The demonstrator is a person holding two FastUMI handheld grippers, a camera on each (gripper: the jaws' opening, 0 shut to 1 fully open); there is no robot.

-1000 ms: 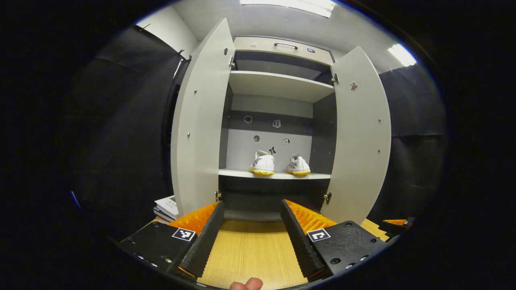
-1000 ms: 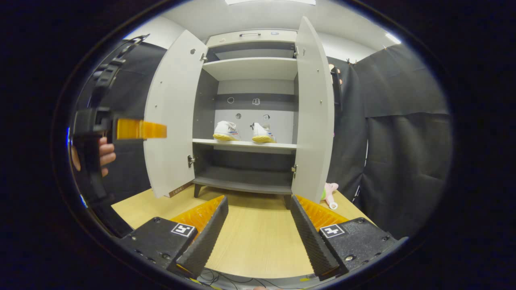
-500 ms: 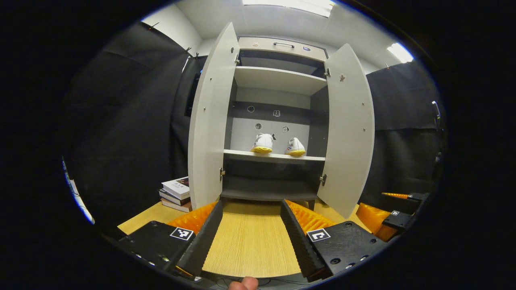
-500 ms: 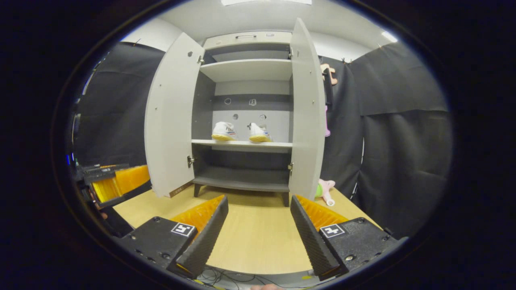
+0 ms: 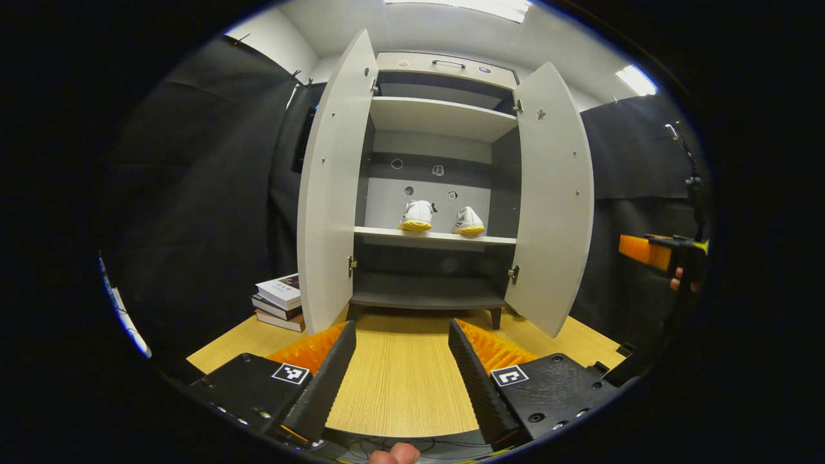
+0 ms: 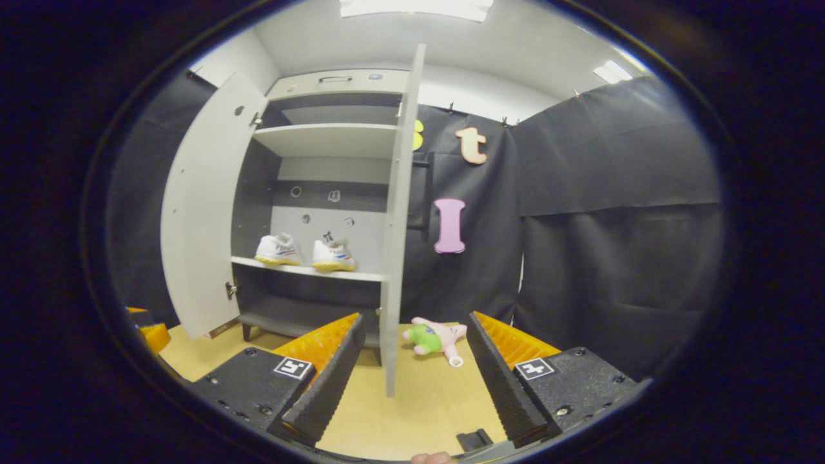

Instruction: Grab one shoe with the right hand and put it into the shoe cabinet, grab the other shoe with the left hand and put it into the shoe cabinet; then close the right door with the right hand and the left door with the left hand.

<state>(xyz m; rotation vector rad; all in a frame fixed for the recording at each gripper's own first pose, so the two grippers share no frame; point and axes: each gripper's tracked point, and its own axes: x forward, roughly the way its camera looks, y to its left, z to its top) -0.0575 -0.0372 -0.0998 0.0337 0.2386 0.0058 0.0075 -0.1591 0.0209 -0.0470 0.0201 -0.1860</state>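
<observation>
- Left gripper view looks square at the shoe cabinet (image 5: 438,64) standing on the wooden tabletop (image 5: 399,386), with both doors swung open.
- Two white sneakers sit side by side on the middle shelf (image 5: 435,238): the left sneaker (image 5: 416,215) and the right sneaker (image 5: 468,221), yellow soles toward the camera, close together but apart.
- Left gripper (image 5: 401,377) hovers over the tabletop at 6 o'clock, jaws wide and holding nothing.
- Left door (image 5: 330,193) stands at 10 o'clock of the sneakers, and a stack of books (image 5: 278,301) lies just beside its lower edge.
- Right gripper (image 6: 416,370) in the right gripper view has its jaws wide and empty; the right door (image 6: 396,212) stands nearly edge-on, its lower edge between the two jaws but farther off, not touching them.
- A small plush toy (image 6: 435,338) lies on the tabletop at 3 o'clock of that door's foot.
- Judging by how things lie, the shoe-placing steps are done and closing the right door is the step in hand.
- The next move likely calls for bringing the right gripper to the door's outer face, on the plush-toy side, and pushing it toward the cabinet front; the left door then waits for the left gripper.
</observation>
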